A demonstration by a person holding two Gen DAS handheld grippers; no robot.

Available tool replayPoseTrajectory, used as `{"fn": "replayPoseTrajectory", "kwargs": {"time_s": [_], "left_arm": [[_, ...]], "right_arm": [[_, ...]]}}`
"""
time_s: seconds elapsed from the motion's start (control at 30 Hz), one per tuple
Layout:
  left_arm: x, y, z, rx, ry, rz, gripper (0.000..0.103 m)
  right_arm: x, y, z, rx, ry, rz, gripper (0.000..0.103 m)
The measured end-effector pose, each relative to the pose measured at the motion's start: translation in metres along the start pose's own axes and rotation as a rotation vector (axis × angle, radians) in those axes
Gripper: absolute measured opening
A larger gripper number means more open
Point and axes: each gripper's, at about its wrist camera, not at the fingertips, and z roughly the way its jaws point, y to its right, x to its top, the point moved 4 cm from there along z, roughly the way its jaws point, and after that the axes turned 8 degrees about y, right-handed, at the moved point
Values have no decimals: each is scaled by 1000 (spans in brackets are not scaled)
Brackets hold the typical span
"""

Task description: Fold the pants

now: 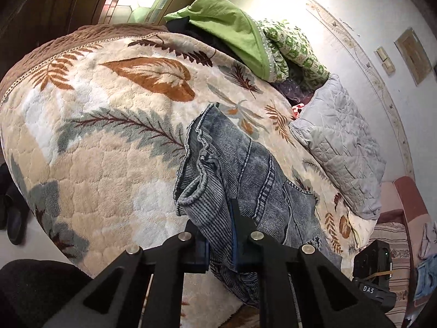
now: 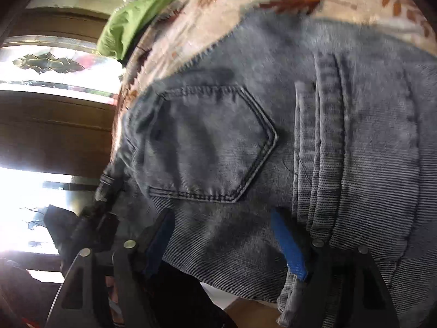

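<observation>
Now the jeans [image 1: 232,169] lie on the leaf-patterned blanket [image 1: 109,136] of the bed, and their long axis runs away from the left gripper [image 1: 218,235] toward the far pillows [image 1: 338,147]. This gripper is clenched on a bunched fold of denim at the near end; the cloth passes between its blue pads. The right gripper [image 2: 226,243] stands with its fingers spread wide around the fabric just below the back pocket [image 2: 207,142], and I cannot tell that it presses anything. I judge the left hand is the one ready to carry its end over.
</observation>
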Motion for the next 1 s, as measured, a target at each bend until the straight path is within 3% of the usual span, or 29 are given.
{"fn": "replayPoseTrajectory", "kwargs": {"time_s": [0.1, 0.2, 0.43, 0.63, 0.83, 1.0], "left_arm": [[5, 23, -10, 7, 42, 87, 11], [5, 56, -21, 8, 88, 196, 10], [-17, 148, -46, -51, 172, 452, 10], [-65, 220, -53, -126, 156, 639, 9], [-137, 271, -31, -180, 69, 797, 9], [-223, 281, 16, -154, -125, 961, 9]], "right_arm": [[3, -8, -29, 95, 83, 4, 76], [2, 2, -72, 88, 195, -25, 76], [-16, 81, -150, 71, 383, 75, 76], [-29, 128, -196, 108, 502, 174, 76], [-37, 165, -211, 159, 571, 260, 76], [-40, 184, -221, 216, 619, 316, 76]]}}
